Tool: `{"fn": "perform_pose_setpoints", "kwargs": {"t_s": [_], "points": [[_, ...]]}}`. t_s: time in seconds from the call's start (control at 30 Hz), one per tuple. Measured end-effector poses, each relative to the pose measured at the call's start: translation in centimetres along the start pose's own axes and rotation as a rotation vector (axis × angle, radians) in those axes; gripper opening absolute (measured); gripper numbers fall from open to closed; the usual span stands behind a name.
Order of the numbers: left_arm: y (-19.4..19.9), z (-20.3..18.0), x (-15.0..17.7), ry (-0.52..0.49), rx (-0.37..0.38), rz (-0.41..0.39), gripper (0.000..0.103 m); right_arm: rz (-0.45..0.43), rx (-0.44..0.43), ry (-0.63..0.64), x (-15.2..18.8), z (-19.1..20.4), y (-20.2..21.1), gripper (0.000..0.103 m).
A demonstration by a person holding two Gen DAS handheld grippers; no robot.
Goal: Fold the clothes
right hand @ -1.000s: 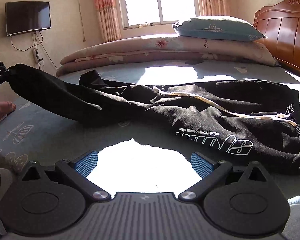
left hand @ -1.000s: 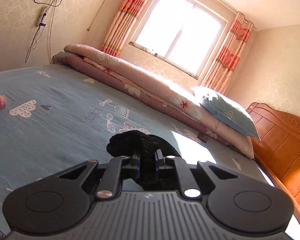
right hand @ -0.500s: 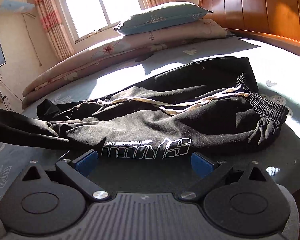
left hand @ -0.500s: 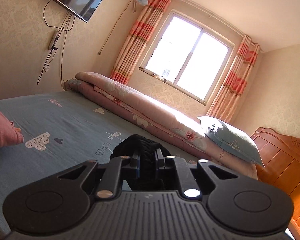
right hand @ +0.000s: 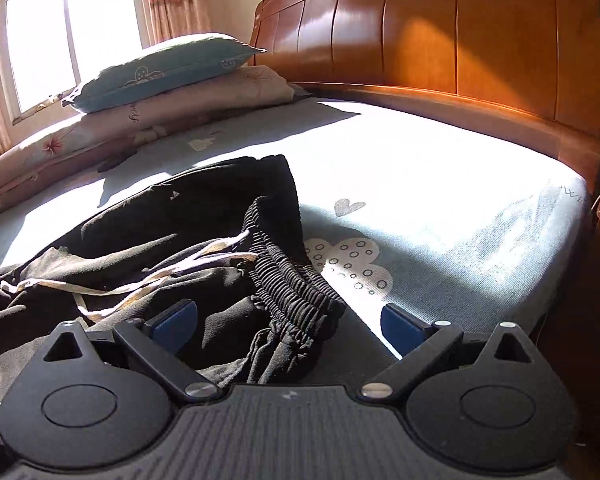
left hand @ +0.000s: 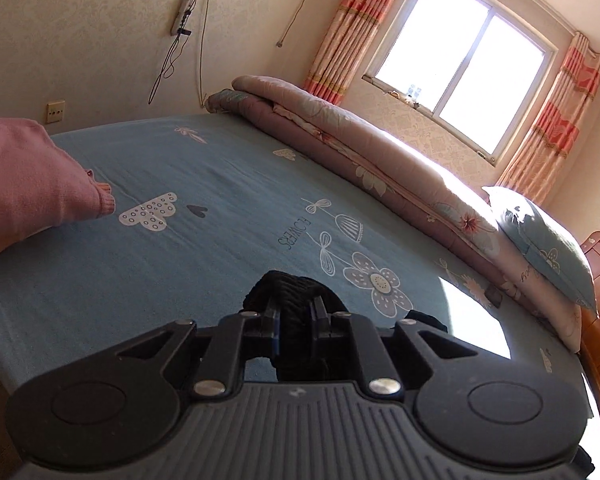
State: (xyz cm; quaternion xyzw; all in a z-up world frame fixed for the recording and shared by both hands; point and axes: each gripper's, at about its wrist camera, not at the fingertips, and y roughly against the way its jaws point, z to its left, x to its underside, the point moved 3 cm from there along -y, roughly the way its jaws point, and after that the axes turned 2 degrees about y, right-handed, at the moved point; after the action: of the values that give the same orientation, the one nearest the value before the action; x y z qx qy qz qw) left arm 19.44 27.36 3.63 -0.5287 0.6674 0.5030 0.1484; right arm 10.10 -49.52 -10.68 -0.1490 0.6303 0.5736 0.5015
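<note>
**poster a:** two grippers on this one, and only the left gripper (left hand: 296, 320) has anything. its jaws are pinched nearly shut on a ribbed black cuff (left hand: 290, 286), held up over the bed (left hand: 188, 184). the right gripper (right hand: 288, 322) is wide, jaws just starting to close, with the waistband (right hand: 292, 284) lying between the pads (right hand: 398, 322) but nothing pressing on it yet. the pants (right hand: 148, 240) are a rumpled heap on the sheet, waist end toward the headboard (right hand: 440, 40).

**poster b:** so the step looks like grabbing the waist to stretch the thing out flat. how would the person do that well?

**poster a:** probably by getting both elastic layers in the bite, not just the top ridge, or one side slips when it's pulled. push in a bit deeper before squeezing. the drawstring (right hand: 204, 250) is loose right there, so better to keep it out of the pads.

**poster b:** and the left one?

**poster a:** it just holds the cuff firm and pulls away once the right has a grip, so the legs go taut and the wrinkles drop out. lifting too high would drag the heap instead of flattening it.
</note>
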Motion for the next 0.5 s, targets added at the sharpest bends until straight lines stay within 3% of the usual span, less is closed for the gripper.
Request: {"fn": "perform_pose_setpoints", "kwargs": {"t_s": [0.1, 0.2, 0.3, 0.5], "points": [[-1.4, 0.8, 0.9, 0.014, -0.037, 0.043, 0.011, 0.075, -0.06, -0.129, 0.3, -2.5, -2.7, 0.076], [-2.3, 0.9, 1.8, -0.009, -0.068, 0.084, 0.011, 0.139, -0.182, -0.207, 0.8, -2.9, -4.9, 0.059], [-2.9, 0.7, 2.3, -0.033, -0.091, 0.114, 0.011, 0.144, -0.237, -0.193, 0.3, -2.0, -5.8, 0.025], [-3.6, -0.8, 1.8, -0.097, -0.115, 0.12, 0.011, 0.038, -0.279, -0.137, -4.7, -0.9, -5.2, 0.02]]}}
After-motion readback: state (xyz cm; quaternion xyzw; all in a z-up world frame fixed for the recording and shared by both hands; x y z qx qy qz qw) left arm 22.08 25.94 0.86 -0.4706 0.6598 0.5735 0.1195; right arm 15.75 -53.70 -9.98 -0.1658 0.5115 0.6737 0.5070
